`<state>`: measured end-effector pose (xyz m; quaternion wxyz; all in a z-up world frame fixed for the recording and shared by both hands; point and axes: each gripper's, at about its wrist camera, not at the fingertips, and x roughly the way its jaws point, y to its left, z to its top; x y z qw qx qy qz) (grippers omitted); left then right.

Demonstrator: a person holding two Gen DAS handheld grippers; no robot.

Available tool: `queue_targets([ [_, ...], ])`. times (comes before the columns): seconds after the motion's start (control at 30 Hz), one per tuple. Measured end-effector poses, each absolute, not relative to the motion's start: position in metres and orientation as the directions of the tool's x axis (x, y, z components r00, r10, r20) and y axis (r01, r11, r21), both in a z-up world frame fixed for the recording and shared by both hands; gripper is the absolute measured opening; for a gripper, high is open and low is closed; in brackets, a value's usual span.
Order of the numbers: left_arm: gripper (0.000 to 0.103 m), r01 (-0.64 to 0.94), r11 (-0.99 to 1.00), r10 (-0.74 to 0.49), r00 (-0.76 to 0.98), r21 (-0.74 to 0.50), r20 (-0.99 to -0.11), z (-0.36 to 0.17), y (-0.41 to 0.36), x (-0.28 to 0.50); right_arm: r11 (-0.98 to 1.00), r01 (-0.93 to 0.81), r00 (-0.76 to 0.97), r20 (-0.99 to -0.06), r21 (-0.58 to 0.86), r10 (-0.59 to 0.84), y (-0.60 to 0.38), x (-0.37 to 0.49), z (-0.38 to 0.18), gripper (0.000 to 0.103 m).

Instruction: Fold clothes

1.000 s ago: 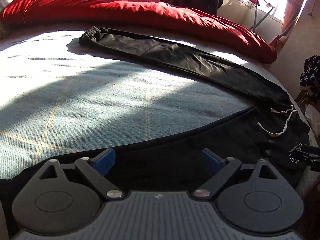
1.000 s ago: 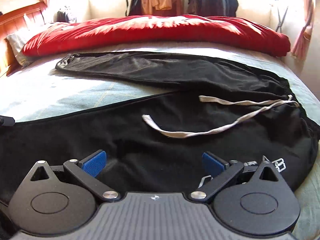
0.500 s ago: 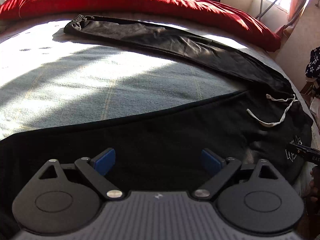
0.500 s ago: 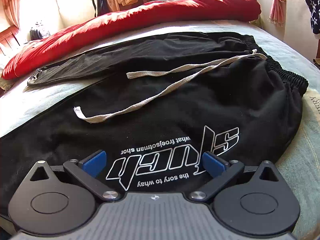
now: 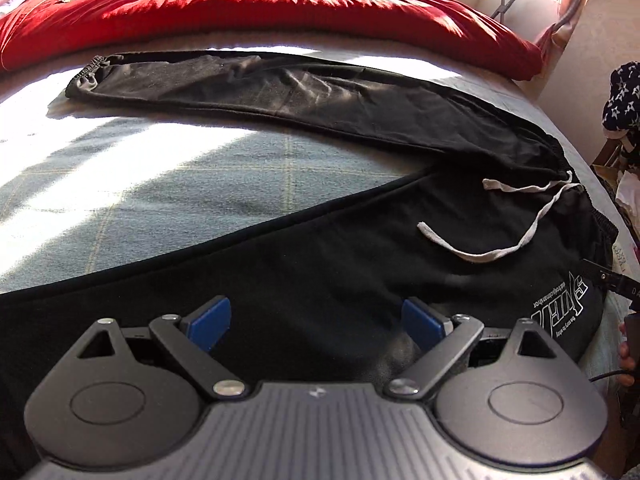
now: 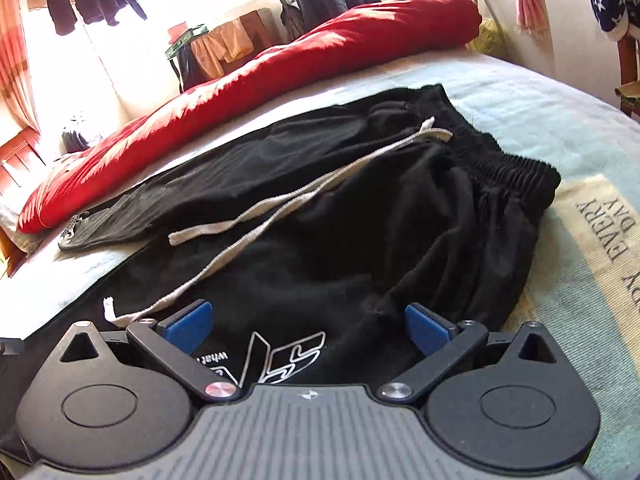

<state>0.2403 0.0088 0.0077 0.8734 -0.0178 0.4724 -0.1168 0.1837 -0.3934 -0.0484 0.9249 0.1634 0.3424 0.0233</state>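
Hovering spread-fingered over the black sweatpants (image 5: 320,280), both grippers (left (image 5: 316,318), right (image 6: 308,322)) should probably pinch hem edges squarely, lower frame.

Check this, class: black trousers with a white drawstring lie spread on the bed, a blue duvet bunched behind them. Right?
Not quite: the duvet is red, as the left wrist view shows. The black trousers with a white drawstring do lie spread on the bed.

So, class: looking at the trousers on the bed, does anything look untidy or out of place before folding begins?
Yes. The white drawstring trails loose across the front of the black trousers instead of sitting at the waistband, and the two legs splay apart in a V, one lying beside the red duvet.
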Motion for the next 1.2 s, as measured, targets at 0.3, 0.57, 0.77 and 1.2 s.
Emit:
queue_targets([
  [0.3, 0.093, 0.18, 0.978, -0.185, 0.521, -0.105, -0.833, 0.009, -0.009, 0.245, 0.946, 0.128, 0.744, -0.659, 0.297, 0.106, -0.419, 0.175, -0.039, 0.103],
  [0.57, 0.093, 0.194, 0.976, -0.188, 0.507, -0.101, -0.841, 0.003, -0.019, 0.241, 0.945, 0.007, 0.725, -0.653, 0.327, 0.22, -0.401, 0.189, -0.043, 0.103],
  [0.77, 0.093, 0.097, 0.993, -0.104, 0.502, -0.063, -0.858, -0.002, 0.0, 0.235, 0.965, -0.075, 0.726, -0.65, 0.251, 0.226, -0.397, 0.177, -0.031, 0.103],
  [1.2, 0.093, 0.101, 0.992, -0.111, 0.49, -0.07, -0.864, -0.005, -0.004, 0.223, 0.939, -0.343, 0.654, -0.711, 0.027, 0.259, -0.34, 0.176, -0.043, 0.103],
])
